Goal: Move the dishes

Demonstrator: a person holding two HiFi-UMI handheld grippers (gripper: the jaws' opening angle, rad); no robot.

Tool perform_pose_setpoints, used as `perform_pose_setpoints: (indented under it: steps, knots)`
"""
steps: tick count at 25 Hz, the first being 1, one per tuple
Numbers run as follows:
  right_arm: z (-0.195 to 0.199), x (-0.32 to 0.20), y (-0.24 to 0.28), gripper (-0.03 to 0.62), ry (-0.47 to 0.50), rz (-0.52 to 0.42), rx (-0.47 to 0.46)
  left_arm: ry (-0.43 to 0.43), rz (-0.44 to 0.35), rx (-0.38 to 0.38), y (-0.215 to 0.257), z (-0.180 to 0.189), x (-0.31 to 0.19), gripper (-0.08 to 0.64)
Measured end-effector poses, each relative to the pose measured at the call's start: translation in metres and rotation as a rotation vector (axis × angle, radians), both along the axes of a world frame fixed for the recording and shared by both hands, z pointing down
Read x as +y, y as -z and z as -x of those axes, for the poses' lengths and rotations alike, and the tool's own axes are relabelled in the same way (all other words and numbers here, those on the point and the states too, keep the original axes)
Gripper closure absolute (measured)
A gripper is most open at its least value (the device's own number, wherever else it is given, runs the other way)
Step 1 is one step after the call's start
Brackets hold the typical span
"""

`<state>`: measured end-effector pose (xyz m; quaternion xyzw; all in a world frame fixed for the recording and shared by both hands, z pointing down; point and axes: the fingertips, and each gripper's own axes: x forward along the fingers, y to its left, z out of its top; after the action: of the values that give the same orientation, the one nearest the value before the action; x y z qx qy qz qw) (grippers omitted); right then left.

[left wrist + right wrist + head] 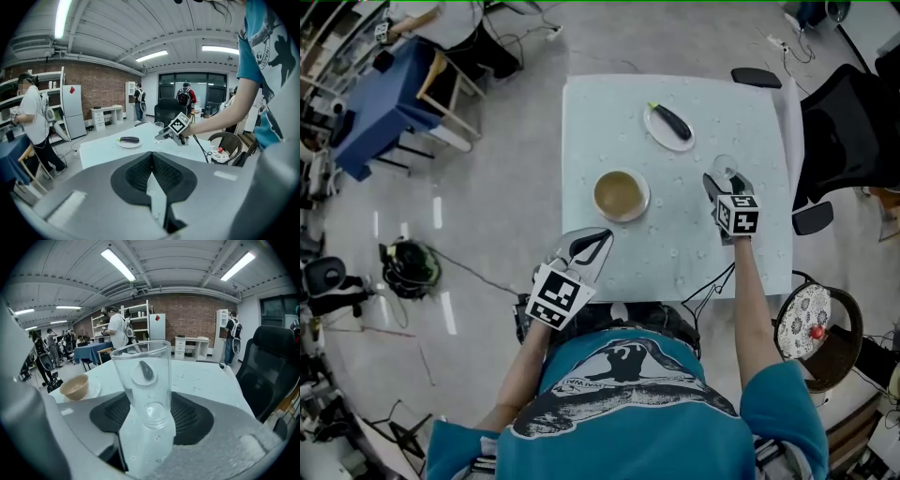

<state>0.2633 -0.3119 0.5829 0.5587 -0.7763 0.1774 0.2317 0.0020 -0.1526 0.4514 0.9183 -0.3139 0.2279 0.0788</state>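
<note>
A clear glass (726, 170) stands at the right side of the pale table (741, 253), and my right gripper (724, 180) is shut on it. In the right gripper view the glass (144, 378) fills the space between the pads. A tan bowl (621, 193) on a saucer sits mid-table, also seen as the bowl (75, 386) at the left of the right gripper view. Farther back lies a white plate with a dark eggplant (669, 123). My left gripper (598, 241) hovers at the table's near-left edge, shut and holding nothing, its pads (140, 173) pressed together.
A black office chair (848, 131) stands right of the table, and a wicker chair with a patterned cushion (811, 323) sits near right. A dark object (757, 77) lies at the far table corner. A blue table (380, 103) and people are off to the left.
</note>
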Motion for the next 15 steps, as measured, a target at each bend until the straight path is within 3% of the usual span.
perform_pose_setpoints:
  steps: [11,15]
  knots:
    - [-0.042,-0.020,-0.029,0.324,-0.068,0.051,-0.013,0.047,0.002,-0.015,0.003,-0.001,-0.011,0.546]
    - [-0.047,-0.018,-0.038,0.324,-0.117,0.048,-0.082,0.056,0.009,-0.029,0.002,0.003,-0.012,0.546]
